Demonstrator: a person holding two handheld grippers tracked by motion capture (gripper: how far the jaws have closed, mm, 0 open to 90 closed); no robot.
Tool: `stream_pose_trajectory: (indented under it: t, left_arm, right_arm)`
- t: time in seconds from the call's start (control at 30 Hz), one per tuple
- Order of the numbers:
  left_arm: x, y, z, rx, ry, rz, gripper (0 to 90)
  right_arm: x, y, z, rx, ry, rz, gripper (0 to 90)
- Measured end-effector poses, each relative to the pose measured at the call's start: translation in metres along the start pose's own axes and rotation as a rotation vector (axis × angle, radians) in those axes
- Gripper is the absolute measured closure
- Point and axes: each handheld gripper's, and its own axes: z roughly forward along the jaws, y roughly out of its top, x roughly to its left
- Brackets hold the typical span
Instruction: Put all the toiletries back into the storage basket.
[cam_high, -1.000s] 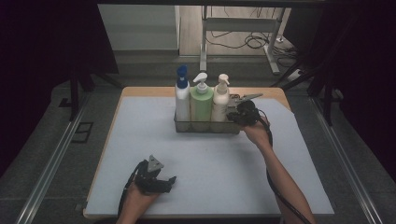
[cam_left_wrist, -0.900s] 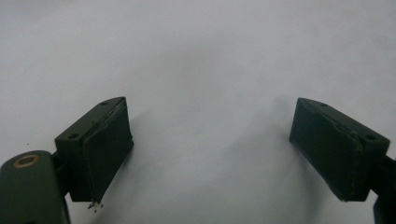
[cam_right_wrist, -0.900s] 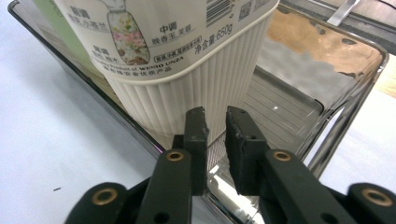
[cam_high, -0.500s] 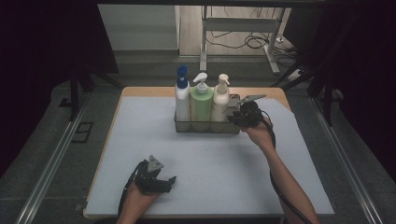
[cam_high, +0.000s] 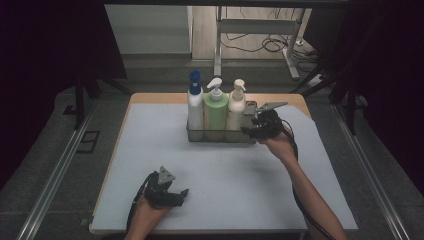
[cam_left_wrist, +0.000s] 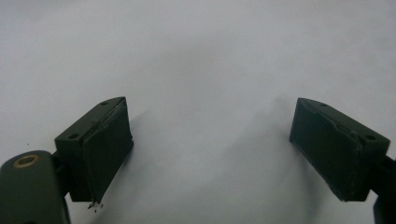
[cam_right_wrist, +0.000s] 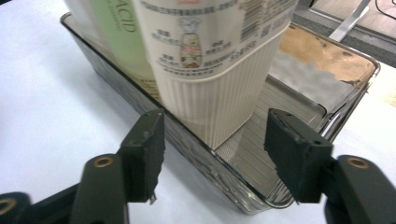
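Clear tray (cam_high: 196, 135) is sitting at the far middle of the white table cover (cam_high: 225, 180), carrying three pump bottles in a row: blue-capped white bottle (cam_high: 195, 102), green bottle (cam_high: 215, 107), cream ribbed bottle (cam_high: 236, 107).

Right gripper (cam_high: 251, 129) is hovering at the tray's right end. Its jaws have just been opening and are standing apart, astride the tray's near corner (cam_right_wrist: 261, 203), pads pressing on nothing.

Left gripper (cam_high: 181, 196) is lying low near the front edge, well apart from the tray, jaws spread wide over bare cover.

A lab: dark curtains (cam_high: 55, 45), floor cables (cam_high: 260, 45), aluminium rails (cam_high: 55, 175).
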Motion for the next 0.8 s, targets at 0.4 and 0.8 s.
stream_pose_trajectory:
  t: [0.4, 0.8]
  left_arm:
    - [0.000, 0.000, 0.000, -0.001, 0.000, 0.000, 12.4]
    - [0.000, 0.000, 0.000, -0.001, 0.000, 0.000, 12.3]
  right_arm:
    - [0.009, -0.004, -0.012, -0.007, 0.007, -0.021, 25.5]
    - [0.015, -0.015, -0.027, -0.005, 0.019, -0.036, 20.2]
